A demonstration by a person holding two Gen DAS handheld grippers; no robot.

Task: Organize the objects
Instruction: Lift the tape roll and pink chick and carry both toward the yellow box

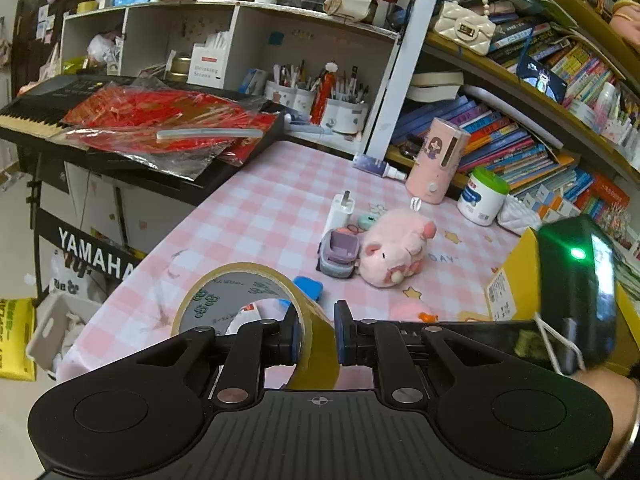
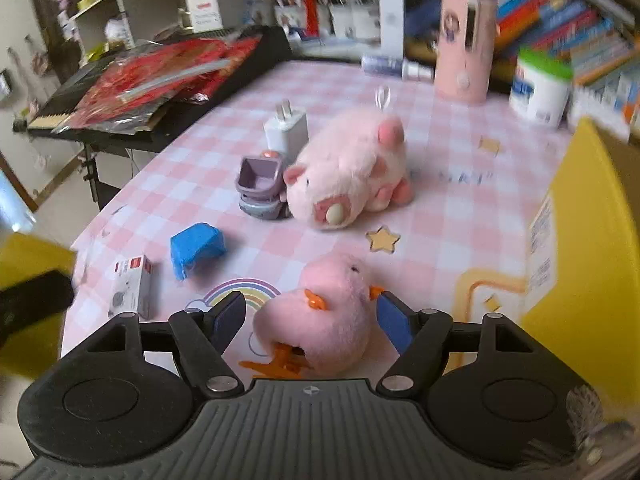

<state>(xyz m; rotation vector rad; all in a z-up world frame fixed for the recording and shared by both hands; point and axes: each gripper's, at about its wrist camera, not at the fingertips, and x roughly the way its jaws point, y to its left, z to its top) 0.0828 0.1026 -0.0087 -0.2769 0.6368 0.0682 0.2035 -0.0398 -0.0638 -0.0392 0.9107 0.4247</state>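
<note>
While the left gripper (image 1: 316, 332) clamps its fingers on the tape roll (image 1: 256, 312), the right gripper (image 2: 312, 316) has fingers spread around the pink chick plush (image 2: 324, 316), pig plush (image 2: 348, 168) at twelve o'clock.

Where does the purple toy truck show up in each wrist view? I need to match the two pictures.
Left wrist view: the purple toy truck sits mid-frame on the checked tablecloth, just left of the pink pig plush, with the white charger behind it.
Right wrist view: the truck is left of centre in the upper half, against the pig plush's left side, with the charger behind.
Shared landmark: the pig plush.
</note>
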